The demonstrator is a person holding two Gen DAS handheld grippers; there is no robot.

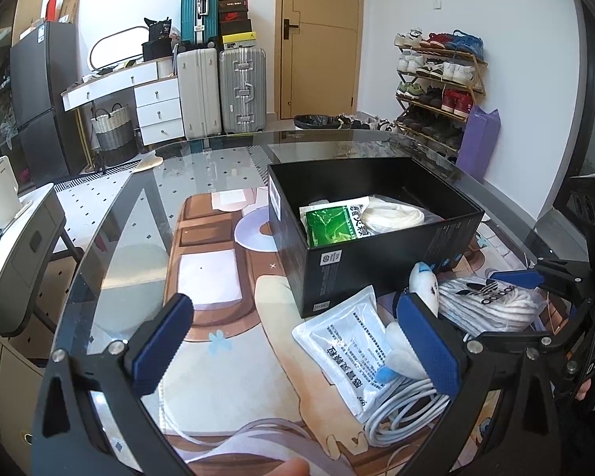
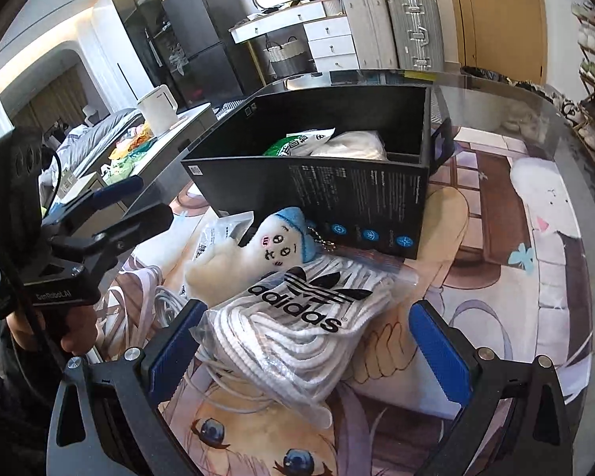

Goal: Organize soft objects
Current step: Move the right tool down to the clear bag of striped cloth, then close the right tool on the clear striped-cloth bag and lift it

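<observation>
Fingers of both the left gripper [image 1: 297,341] and right gripper [image 2: 311,351] spread wide, straddling crinkly plastic adidas bag [image 2: 297,317].

My right tongs [image 2: 309,361] are spread wide, one blue pad on each side of the clear adidas bag of white rope [image 2: 297,333], neither pad pressing it. The bag lies on the desk [image 2: 535,238], partly over a coil of white cable [image 2: 170,305]. Just beyond it a small plush with a blue cap [image 2: 273,250] leans against the black box [image 2: 337,190], which holds a green packet [image 2: 289,144] and a white bundle [image 2: 353,146]. My left tongs [image 2: 139,202] hang at the left, near the box's corner, their two fingers close together.
</observation>
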